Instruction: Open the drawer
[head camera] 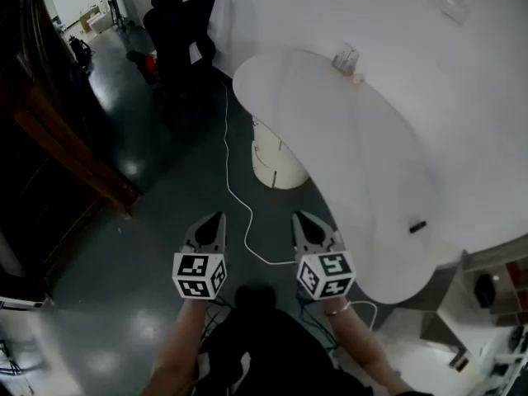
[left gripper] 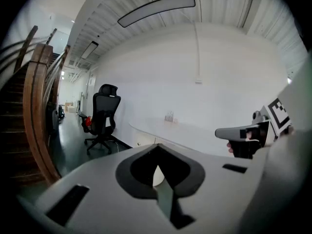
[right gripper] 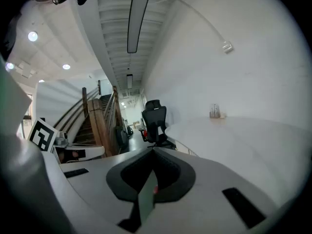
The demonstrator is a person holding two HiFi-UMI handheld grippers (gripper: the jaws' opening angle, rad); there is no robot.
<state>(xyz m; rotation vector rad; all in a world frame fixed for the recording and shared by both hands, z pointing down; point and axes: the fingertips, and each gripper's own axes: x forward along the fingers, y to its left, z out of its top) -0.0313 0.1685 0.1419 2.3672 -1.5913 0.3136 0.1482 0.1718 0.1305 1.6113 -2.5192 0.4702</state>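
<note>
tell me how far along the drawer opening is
Done: nothing yet. The white drawer unit under the desk looks closed, its fronts flush.
In hand: nothing. The left gripper and right gripper are both shut and empty, held side by side over the dark floor, short of the unit.
Left: reach a drawer front, take hold of it and pull it out.

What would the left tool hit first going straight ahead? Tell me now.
Probably the white cabinet under the desk; the shut left tool points slightly down, so the floor might come first.
</note>
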